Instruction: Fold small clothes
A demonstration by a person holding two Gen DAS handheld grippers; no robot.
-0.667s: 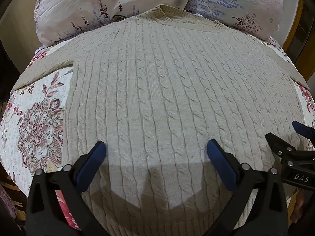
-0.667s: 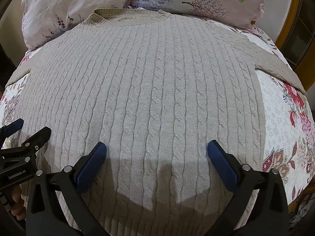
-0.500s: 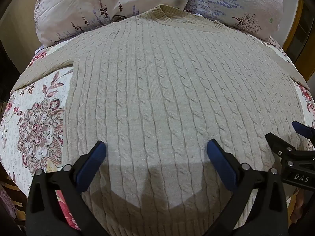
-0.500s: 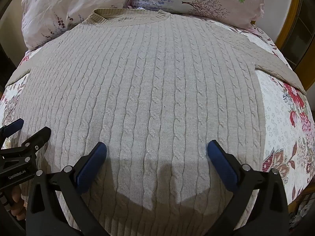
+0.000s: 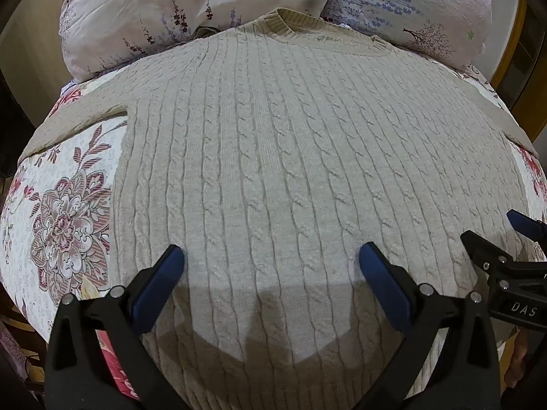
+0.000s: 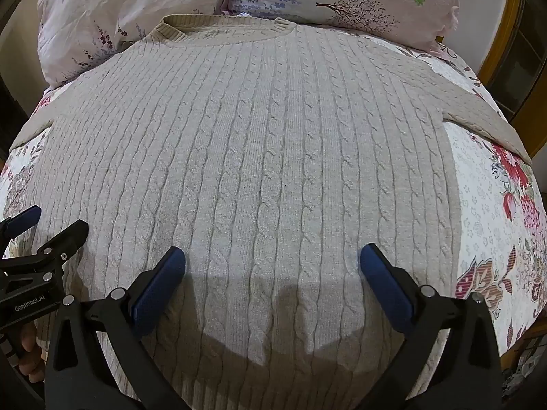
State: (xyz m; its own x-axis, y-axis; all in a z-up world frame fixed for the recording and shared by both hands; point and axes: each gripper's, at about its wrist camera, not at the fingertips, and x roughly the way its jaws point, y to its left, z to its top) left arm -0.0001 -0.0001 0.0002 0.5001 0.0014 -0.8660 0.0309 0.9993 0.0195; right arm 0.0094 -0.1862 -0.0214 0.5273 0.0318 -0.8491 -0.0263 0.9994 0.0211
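Left wrist view: sweater, beige cable knit, flat and face up on the bed, collar toward 2 pillows. Sleeves spread out. Left gripper above the lower body, jaws wide, holding nothing.

Right wrist view: right gripper likewise, jaws wide and empty. No fold made; all folding remains.

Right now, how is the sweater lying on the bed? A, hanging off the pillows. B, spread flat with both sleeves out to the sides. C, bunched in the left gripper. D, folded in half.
B: the cable-knit sweater lies flat, a sleeve reaching out each side, and both grippers are open above it.
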